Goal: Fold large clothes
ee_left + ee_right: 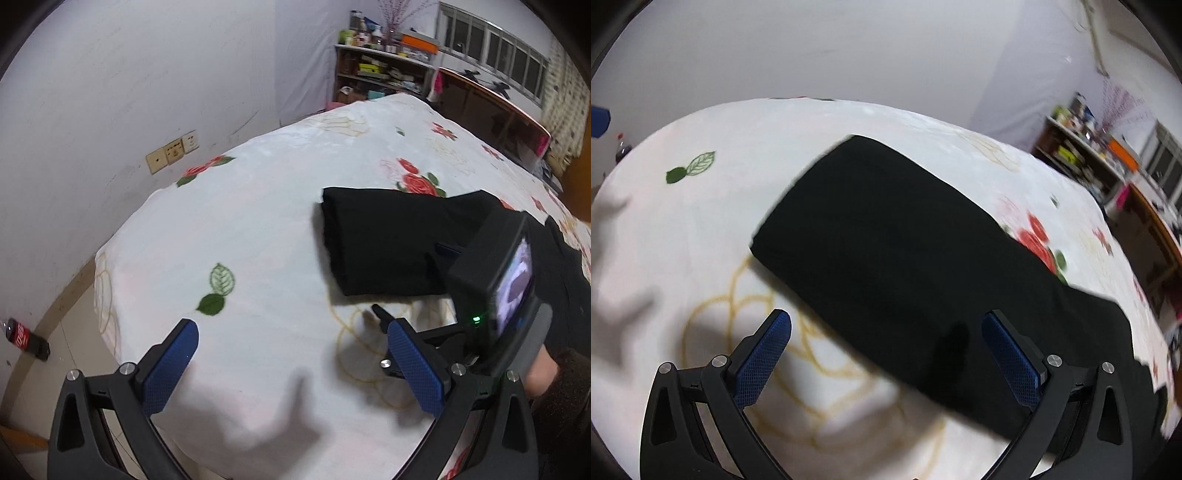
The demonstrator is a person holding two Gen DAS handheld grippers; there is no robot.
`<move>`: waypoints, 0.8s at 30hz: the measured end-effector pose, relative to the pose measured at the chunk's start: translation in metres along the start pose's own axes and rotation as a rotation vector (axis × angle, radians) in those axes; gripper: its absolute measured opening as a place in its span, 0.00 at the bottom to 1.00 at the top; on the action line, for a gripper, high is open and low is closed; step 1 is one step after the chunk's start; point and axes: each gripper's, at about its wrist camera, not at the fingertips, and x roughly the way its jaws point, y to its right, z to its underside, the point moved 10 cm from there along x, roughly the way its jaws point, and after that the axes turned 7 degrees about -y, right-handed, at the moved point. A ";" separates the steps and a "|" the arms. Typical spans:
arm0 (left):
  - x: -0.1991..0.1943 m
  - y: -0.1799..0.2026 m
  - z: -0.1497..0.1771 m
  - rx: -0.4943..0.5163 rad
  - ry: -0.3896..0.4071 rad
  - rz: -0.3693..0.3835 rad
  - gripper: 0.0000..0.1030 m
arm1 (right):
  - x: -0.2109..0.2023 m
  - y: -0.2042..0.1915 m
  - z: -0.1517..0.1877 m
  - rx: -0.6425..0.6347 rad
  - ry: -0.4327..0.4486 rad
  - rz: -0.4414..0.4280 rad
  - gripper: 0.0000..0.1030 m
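Observation:
A black garment (384, 240) lies folded into a long flat band on the white flowered bedspread (258, 221). It also shows in the right wrist view (905, 266), running from upper left to lower right. My left gripper (291, 332) is open and empty over bare bedspread, to the left of the garment. My right gripper (886, 325) is open and empty, hovering over the garment's near edge. The right gripper's body and screen (509, 280) show in the left wrist view, right of the left gripper.
The bed's left edge drops to a tiled floor with a cola bottle (22, 336) by the wall. A cluttered shelf (384, 70) and a wooden headboard (491, 107) stand beyond the far end of the bed.

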 end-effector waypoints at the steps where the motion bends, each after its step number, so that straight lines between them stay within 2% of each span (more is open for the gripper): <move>1: 0.001 -0.003 0.000 -0.007 -0.001 -0.001 1.00 | 0.003 -0.004 -0.004 -0.007 0.001 0.000 1.00; 5: 0.007 -0.012 0.002 -0.023 -0.009 -0.006 1.00 | 0.014 -0.008 -0.019 0.022 0.018 -0.010 0.97; 7: 0.010 -0.013 0.002 -0.029 -0.016 -0.004 1.00 | 0.015 -0.009 -0.024 0.032 0.021 -0.016 0.84; 8: 0.011 -0.014 0.002 -0.033 -0.015 -0.003 1.00 | 0.017 -0.009 -0.026 0.036 0.017 -0.015 0.72; 9: 0.011 -0.013 0.002 -0.036 -0.015 -0.002 1.00 | 0.019 -0.009 -0.028 0.039 0.010 -0.007 0.66; 12: 0.012 -0.011 0.002 -0.041 -0.013 0.009 1.00 | 0.019 -0.006 -0.031 0.051 0.009 -0.006 0.56; 14: 0.012 -0.009 0.000 -0.039 -0.010 0.013 1.00 | 0.014 -0.003 -0.034 0.091 0.014 -0.020 0.43; 17: 0.010 -0.004 -0.003 -0.033 -0.003 0.019 1.00 | 0.008 0.008 -0.035 0.131 0.019 -0.036 0.33; 20: 0.008 0.002 -0.009 -0.033 0.008 0.026 1.00 | 0.000 0.020 -0.036 0.171 0.019 -0.031 0.27; 24: 0.003 0.019 -0.015 -0.009 0.023 0.050 1.00 | -0.018 0.042 -0.040 0.226 0.038 -0.020 0.26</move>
